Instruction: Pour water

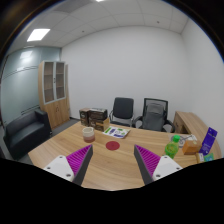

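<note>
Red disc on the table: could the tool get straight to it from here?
Probably yes. The red disc lies on the table beyond the open tool, in line with the gap between its fingers, and nothing stands between them.

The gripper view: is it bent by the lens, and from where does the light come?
Gripper view: strong wide-angle bending, so the table edge and walls curve; light comes from a ceiling panel; the open fingers with purple pads look sharp; no strong glare.
</note>
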Motion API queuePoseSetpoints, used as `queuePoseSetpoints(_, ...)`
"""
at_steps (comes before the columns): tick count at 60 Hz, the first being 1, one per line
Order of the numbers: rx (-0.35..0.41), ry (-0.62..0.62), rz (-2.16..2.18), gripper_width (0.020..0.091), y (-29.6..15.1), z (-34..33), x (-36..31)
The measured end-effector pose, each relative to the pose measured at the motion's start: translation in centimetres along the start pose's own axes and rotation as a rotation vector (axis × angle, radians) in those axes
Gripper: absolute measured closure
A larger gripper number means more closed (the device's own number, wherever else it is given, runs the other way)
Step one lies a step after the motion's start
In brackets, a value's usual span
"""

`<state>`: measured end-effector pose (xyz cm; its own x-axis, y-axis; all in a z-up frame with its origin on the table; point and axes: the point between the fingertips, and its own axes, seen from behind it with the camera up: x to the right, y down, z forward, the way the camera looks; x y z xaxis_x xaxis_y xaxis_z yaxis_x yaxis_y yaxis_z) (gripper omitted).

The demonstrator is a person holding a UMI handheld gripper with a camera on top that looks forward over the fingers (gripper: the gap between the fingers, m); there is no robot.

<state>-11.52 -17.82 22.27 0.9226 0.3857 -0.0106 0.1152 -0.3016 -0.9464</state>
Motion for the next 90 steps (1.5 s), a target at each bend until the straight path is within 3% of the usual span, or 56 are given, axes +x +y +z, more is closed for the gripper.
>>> queuePoseSetpoints(13, -0.017, 0.049, 0.025, 0.0250, 3.0, 0.6, 3.7)
queuePoseSetpoints(33, -0.093, 0.256, 0.117, 0.0259, 11.2, 1.3, 18.2)
queuePoseSetpoints(44, -0.056, 0.303, 0.104, 0.0255, 12.0, 6.7, 23.5)
queuePoseSetpoints(57, 0.035, 0.331, 0.088, 0.0263, 9.7, 12.2, 26.4)
queuePoseSetpoints(61, 0.046, 0.348, 0.090, 0.0353, 9.6, 13.2, 27.1)
queuePoseSetpoints(65, 0.053, 0.353, 0.091, 0.0545, 9.8, 13.9, 27.2)
queuePoseSetpoints(70, 0.094, 0.373, 0.089, 0.0567, 9.5, 14.1, 27.5)
queuePoseSetpoints(78, 0.113, 0.416, 0.067, 0.0756, 9.3, 14.4, 27.8)
queuePoseSetpoints(81, 0.121, 0.429, 0.045, 0.0794, 9.1, 14.7, 27.7)
queuePoseSetpoints(90, 0.060, 0.462, -0.076, 0.0795, 8.4, 16.1, 26.9)
